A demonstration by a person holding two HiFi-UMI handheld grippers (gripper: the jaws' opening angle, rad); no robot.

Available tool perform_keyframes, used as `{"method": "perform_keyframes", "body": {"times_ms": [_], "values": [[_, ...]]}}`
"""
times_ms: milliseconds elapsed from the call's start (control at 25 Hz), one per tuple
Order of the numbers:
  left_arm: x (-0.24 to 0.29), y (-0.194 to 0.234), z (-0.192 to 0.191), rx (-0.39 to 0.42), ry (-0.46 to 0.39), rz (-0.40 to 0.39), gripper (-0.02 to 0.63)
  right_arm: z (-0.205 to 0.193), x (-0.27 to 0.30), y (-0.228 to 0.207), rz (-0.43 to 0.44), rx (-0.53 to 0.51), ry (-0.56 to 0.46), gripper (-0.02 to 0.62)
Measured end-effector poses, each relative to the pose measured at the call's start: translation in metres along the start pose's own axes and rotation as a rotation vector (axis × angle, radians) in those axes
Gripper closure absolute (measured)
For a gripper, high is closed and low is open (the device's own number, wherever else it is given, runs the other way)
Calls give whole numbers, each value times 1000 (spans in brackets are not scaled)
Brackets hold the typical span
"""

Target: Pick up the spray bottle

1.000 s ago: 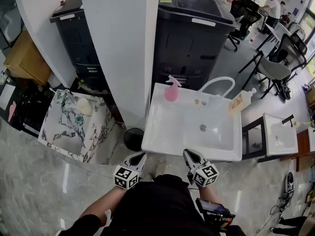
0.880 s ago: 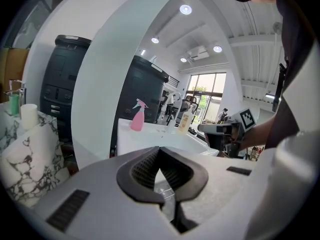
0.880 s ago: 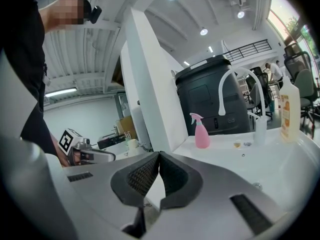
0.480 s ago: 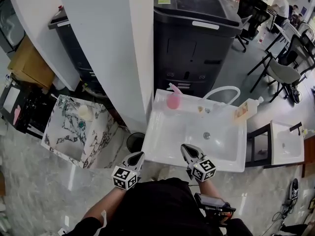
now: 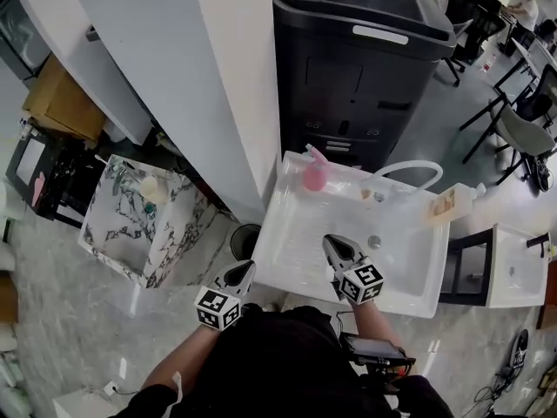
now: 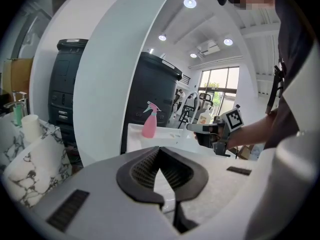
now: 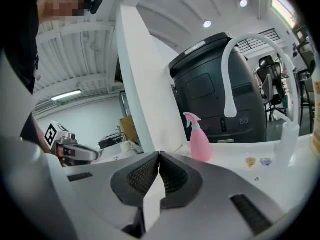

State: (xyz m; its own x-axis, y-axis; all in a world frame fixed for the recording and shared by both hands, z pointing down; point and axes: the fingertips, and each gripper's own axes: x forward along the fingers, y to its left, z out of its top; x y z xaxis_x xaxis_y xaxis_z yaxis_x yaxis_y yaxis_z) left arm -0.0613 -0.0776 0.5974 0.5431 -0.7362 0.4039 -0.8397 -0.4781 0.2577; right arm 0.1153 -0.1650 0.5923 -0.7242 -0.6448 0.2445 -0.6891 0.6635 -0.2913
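Observation:
A pink spray bottle (image 5: pixel 313 174) with a pale trigger head stands upright on the back left corner of the white sink (image 5: pixel 287 242). It also shows in the left gripper view (image 6: pixel 149 125) and in the right gripper view (image 7: pixel 200 141). My right gripper (image 5: pixel 335 248) hovers over the sink's front part, jaws shut and empty, well short of the bottle. My left gripper (image 5: pixel 240 274) is at the sink's front left corner, also shut with nothing held. In each gripper view the jaws meet at their tips, left gripper (image 6: pixel 159 149), right gripper (image 7: pixel 159 154).
A white curved faucet (image 5: pixel 409 171) rises at the sink's back edge, with a yellowish bottle (image 5: pixel 452 202) at the right. A white pillar (image 5: pixel 226 77) stands left of the sink, a large dark machine (image 5: pixel 365 50) behind it. A marble-patterned sink (image 5: pixel 144 220) lies to the left.
Both grippers have moved forward toward the sink; the right one now reaches over the basin. Both stay shut and empty. The bottle has not moved.

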Motion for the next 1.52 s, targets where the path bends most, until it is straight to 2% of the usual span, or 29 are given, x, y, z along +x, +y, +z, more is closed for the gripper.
{"method": "perform_keyframes", "body": {"times_ms": [200, 360, 720, 960, 1120, 1520], "values": [[4, 7, 3, -7, 5, 12, 600, 6, 23, -15, -11, -20, 10, 569], [8, 13, 10, 1, 2, -9, 600, 16, 40, -26, -44, -31, 5, 569], [7, 38, 17, 19, 15, -74, 600, 30, 80, -50, -206, -29, -3, 569], [13, 42, 21, 42, 24, -119, 600, 38, 100, -69, -282, -34, 1, 564], [20, 42, 28, 48, 27, -137, 600, 40, 116, -81, -337, -26, 7, 470], [38, 26, 37, 76, 43, -184, 600, 53, 145, -119, -393, 74, -31, 372]]}}
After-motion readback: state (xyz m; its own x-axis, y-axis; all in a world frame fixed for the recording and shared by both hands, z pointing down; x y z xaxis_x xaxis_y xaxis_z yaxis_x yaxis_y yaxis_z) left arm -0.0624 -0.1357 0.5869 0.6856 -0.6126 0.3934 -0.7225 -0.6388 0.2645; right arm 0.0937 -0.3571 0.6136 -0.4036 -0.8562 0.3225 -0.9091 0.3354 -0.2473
